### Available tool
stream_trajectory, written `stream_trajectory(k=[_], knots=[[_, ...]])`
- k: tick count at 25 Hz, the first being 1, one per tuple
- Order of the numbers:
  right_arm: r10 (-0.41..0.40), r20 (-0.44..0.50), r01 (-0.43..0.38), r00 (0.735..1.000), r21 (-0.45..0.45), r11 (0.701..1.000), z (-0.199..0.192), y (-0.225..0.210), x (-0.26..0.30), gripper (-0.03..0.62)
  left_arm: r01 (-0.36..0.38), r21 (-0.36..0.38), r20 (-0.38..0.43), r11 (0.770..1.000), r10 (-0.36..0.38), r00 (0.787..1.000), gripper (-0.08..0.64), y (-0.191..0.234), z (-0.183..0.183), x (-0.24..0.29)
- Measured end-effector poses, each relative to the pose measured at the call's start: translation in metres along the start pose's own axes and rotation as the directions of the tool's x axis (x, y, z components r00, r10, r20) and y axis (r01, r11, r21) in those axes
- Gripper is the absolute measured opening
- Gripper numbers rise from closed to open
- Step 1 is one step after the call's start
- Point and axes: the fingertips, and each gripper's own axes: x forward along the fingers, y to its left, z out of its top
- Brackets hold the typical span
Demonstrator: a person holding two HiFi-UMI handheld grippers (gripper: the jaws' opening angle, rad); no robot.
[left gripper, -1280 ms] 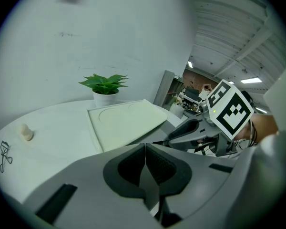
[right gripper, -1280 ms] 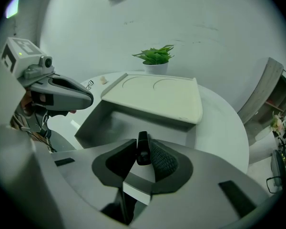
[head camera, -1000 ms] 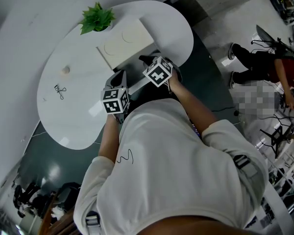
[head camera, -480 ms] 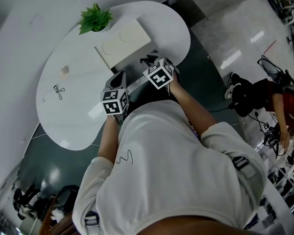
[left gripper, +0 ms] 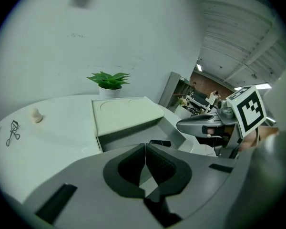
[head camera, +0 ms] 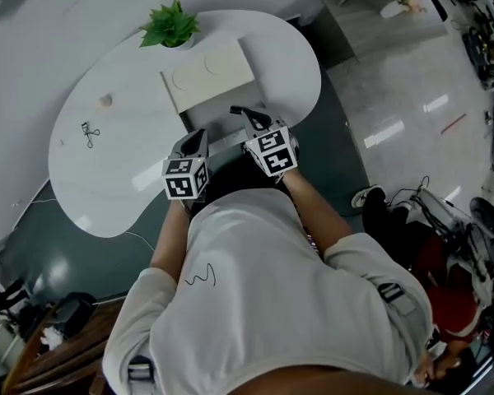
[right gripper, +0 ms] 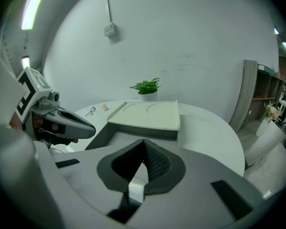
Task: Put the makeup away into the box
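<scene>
The box stands open on the white table, its cream lid raised at the back. In the left gripper view a slim black makeup item lies in the grey box. An eyelash curler and a small beige sponge lie far left on the table. My left gripper hovers at the box's near left, shut and empty. At the near right of the box my right gripper is also shut, with nothing seen between its jaws. Each gripper view shows the other gripper beside it.
A potted green plant stands at the table's far edge behind the lid. The table's near edge curves just under my hands. Right of the table is shiny floor with bags, cables and equipment.
My right gripper has lifted a little over the box's near edge. The left gripper has shifted slightly. The head view has swung, so the table sits further left.
</scene>
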Motion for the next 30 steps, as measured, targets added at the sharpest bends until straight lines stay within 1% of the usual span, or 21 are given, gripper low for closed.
stream_trajectory(k=[3, 6, 8, 10, 13, 14, 17, 21, 24, 26, 30], knots=[[0.032, 0.028, -0.031, 0.999, -0.015, 0.999, 0.002, -0.008, -0.008, -0.003, -0.034, -0.038, 0.029, 0.999, 0.035, 0.999, 0.021, -0.010, -0.001, -0.003], [0.030, 0.049, -0.028, 0.998, -0.037, 0.999, 0.002, -0.014, -0.012, -0.003, -0.047, -0.048, 0.037, 0.998, 0.048, 0.998, 0.021, -0.020, -0.011, -0.009], [0.027, 0.066, -0.024, 0.997, -0.039, 0.999, 0.002, -0.011, -0.019, -0.003, -0.049, -0.049, 0.034, 0.998, 0.051, 0.998, 0.021, -0.025, -0.020, -0.017], [0.026, 0.094, -0.021, 0.995, -0.052, 0.998, 0.003, -0.004, -0.027, -0.003, -0.046, -0.066, 0.048, 0.997, 0.049, 0.998, 0.021, -0.028, -0.024, -0.026], [0.010, 0.151, 0.002, 0.988, -0.079, 0.997, 0.011, 0.007, -0.043, -0.003, -0.021, -0.128, 0.113, 0.992, 0.035, 0.993, 0.021, -0.035, -0.019, -0.044], [-0.001, 0.170, 0.015, 0.985, -0.082, 0.997, 0.014, 0.010, -0.051, -0.003, -0.019, -0.134, 0.136, 0.991, 0.038, 0.990, 0.021, -0.037, -0.017, -0.052], [-0.031, 0.228, 0.048, 0.973, -0.070, 0.996, 0.021, 0.020, -0.077, -0.003, -0.047, -0.096, 0.205, 0.994, 0.066, 0.977, 0.021, -0.045, -0.008, -0.081], [-0.071, 0.283, 0.106, 0.957, -0.109, 0.988, 0.033, 0.031, -0.107, -0.003, -0.054, -0.044, 0.311, 0.998, 0.065, 0.948, 0.021, -0.055, 0.006, -0.114], [-0.087, 0.321, 0.131, 0.943, -0.118, 0.984, 0.044, 0.039, -0.137, -0.003, -0.068, -0.013, 0.387, 0.998, 0.068, 0.920, 0.021, -0.067, 0.018, -0.140], [-0.083, 0.348, 0.135, 0.934, -0.127, 0.983, 0.055, 0.042, -0.155, -0.003, -0.092, -0.011, 0.443, 0.996, 0.087, 0.892, 0.021, -0.072, 0.034, -0.157], [-0.044, 0.415, 0.126, 0.909, -0.173, 0.977, 0.089, 0.047, -0.181, -0.003, -0.152, -0.042, 0.558, 0.987, 0.150, 0.816, 0.021, -0.082, 0.072, -0.186]])
